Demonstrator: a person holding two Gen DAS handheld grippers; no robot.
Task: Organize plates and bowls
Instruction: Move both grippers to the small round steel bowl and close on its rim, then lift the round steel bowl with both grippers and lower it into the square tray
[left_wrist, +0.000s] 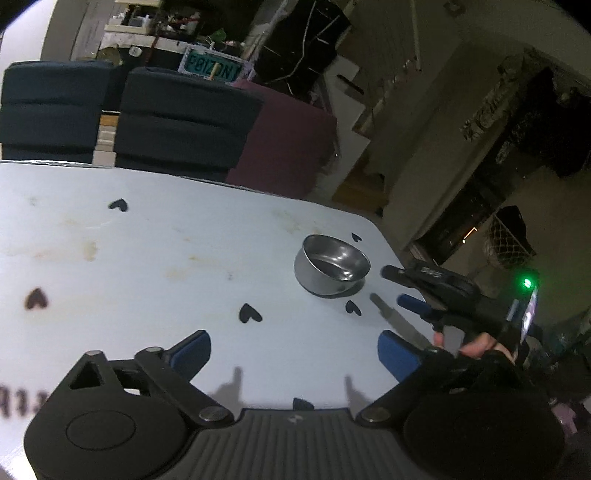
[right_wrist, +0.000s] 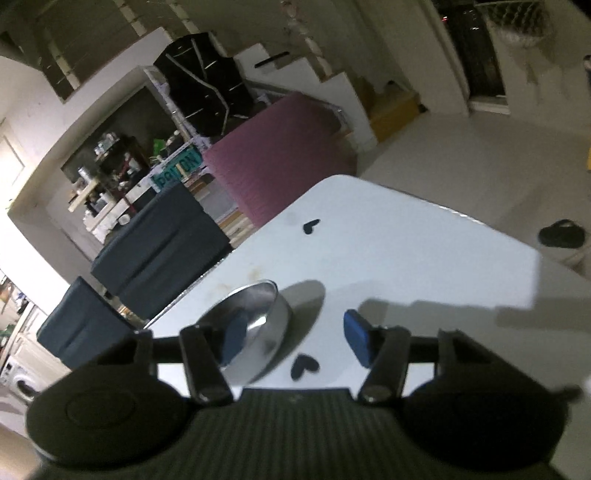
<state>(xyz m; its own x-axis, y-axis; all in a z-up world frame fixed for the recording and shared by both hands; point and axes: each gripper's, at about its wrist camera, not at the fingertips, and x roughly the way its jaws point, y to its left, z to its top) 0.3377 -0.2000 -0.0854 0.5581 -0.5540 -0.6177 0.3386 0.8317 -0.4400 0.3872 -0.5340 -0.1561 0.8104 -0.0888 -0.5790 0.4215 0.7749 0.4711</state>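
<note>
A steel bowl (left_wrist: 331, 268) stood upright and empty near the far right corner of the white table (left_wrist: 147, 258). The right gripper (right_wrist: 293, 336), jaws partly spread, straddled its near rim without pressing it. The left gripper (left_wrist: 293, 354) hung wide open over bare tabletop, holding nothing.

You have a pale table (left_wrist: 129, 251) with stains and dark heart marks (left_wrist: 249, 314). One steel bowl (left_wrist: 331, 266) sits upright on it, near the rounded corner.
</note>
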